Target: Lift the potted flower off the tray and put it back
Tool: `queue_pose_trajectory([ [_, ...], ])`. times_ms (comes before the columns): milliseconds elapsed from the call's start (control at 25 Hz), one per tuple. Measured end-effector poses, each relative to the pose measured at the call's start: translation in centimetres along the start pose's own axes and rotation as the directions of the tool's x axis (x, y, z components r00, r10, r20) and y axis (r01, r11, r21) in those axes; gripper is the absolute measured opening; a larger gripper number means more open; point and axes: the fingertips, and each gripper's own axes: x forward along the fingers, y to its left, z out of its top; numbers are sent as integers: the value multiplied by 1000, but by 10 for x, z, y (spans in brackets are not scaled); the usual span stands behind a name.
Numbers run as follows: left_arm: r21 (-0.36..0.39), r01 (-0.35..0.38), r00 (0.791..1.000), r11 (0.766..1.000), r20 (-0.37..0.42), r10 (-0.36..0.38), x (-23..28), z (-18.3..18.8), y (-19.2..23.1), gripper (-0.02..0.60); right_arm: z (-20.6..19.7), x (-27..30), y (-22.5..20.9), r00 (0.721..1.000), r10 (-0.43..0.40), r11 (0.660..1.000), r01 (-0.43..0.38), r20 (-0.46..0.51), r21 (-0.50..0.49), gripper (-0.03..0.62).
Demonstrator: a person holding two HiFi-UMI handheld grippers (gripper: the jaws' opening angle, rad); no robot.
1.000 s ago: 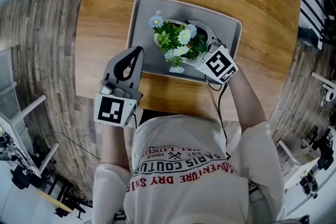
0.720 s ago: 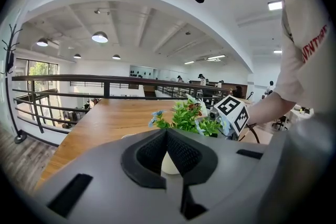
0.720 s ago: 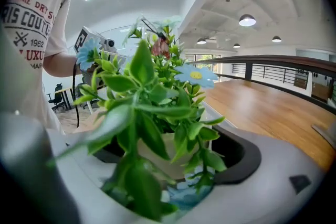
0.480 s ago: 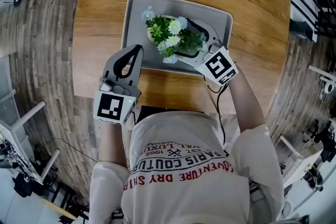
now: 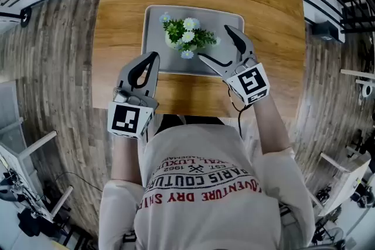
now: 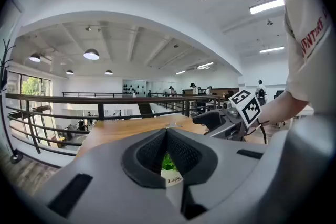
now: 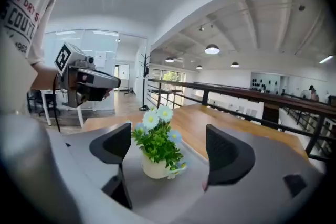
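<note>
Pulled back with fingers spread, my right gripper (image 5: 214, 43) has let go of the potted flower (image 5: 184, 38), now standing upright on the tray (image 5: 153, 20), so the task looks done, while my left gripper (image 5: 154, 55) idles with fingers together.

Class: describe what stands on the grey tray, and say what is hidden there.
A potted flower stands on the tray: white pot, green leaves, white and blue blooms. The tray surface beneath the pot is covered.
</note>
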Motion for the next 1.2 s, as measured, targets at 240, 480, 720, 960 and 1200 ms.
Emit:
queue_pose_trajectory([
  [240,49,9,998,999,68,-12,-27,33,-4,12,53,-44,1,960,-242,970,237,140,54,208],
  [480,108,27,991,994,126,-41,-43,61,-8,12,100,-80,-8,908,-367,929,347,200,131,48],
  [720,151,7,990,989,138,-28,-56,87,1,12,129,-105,-7,880,-430,899,397,202,184,28],
  [960,171,0,985,985,168,-29,-64,107,7,12,133,-117,8,886,-405,913,378,225,154,26],
  [1200,173,21,983,985,179,-52,-64,112,3,12,137,-121,14,886,-394,918,369,243,145,26],
])
